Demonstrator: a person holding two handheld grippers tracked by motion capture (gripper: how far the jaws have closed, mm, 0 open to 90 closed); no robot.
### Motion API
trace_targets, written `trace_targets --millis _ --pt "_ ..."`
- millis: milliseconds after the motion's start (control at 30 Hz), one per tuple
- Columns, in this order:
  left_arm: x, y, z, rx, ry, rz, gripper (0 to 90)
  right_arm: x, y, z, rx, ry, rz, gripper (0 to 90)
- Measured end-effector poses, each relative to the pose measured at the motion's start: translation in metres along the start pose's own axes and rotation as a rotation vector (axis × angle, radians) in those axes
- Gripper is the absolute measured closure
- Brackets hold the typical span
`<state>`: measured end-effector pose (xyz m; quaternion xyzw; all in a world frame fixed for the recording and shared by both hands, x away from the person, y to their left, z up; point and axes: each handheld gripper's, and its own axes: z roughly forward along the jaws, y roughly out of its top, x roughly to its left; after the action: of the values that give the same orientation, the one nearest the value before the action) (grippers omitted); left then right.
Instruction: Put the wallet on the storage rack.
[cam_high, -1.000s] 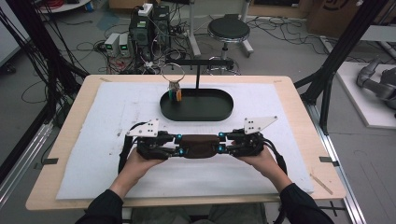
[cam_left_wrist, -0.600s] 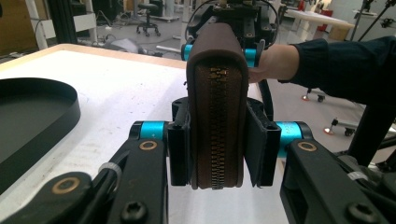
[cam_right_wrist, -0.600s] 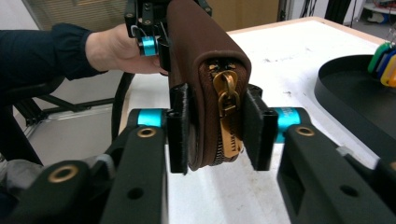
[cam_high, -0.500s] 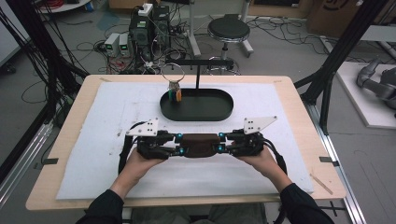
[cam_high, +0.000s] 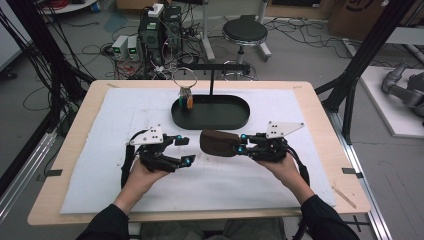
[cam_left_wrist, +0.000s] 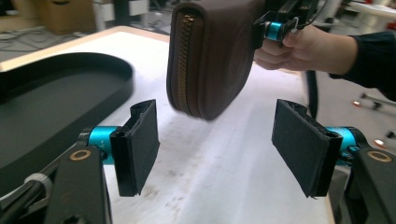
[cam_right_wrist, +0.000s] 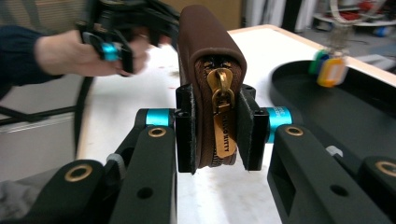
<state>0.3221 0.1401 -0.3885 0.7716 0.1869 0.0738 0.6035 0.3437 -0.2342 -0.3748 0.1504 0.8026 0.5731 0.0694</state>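
Both tongs gripped the brown pouch (cam_high: 219, 142) a second ago; now the left tongs (cam_high: 184, 151) have just been opening and stand wide and empty, drawn clear of it. Right tongs (cam_high: 241, 144) pinch the soft, rounded leather-like pouch, brass zip-pull dangling, above the white-covered worktop (cam_high: 125, 110). Behind lies a black oval tray (cam_high: 235, 117) holding coloured tags (cam_high: 186, 102).

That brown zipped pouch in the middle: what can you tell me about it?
The brown leather-looking pouch is small and rounded, with a brass zipper closed along its edge and a brass pull tab hanging at one end. The right gripper clamps that zipper end between its black pads, holding it just above the white mat. Nothing else touches it.
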Motion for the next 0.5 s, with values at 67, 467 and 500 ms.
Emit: trace_targets --millis 67,467,500 --pt "-0.001 -0.001 -0.009 -0.012 0.041 0.0 31.6 -0.002 0.002 -0.002 0.004 -0.033 0.001 72.7" --pt "-0.004 -0.026 -0.043 -0.034 0.198 -0.035 28.7 -0.027 0.015 -0.012 -0.007 -0.199 0.027 72.8" --pt "-0.004 -0.027 -0.044 -0.033 0.207 -0.033 28.6 -0.029 0.017 -0.012 -0.005 -0.215 0.026 72.8"
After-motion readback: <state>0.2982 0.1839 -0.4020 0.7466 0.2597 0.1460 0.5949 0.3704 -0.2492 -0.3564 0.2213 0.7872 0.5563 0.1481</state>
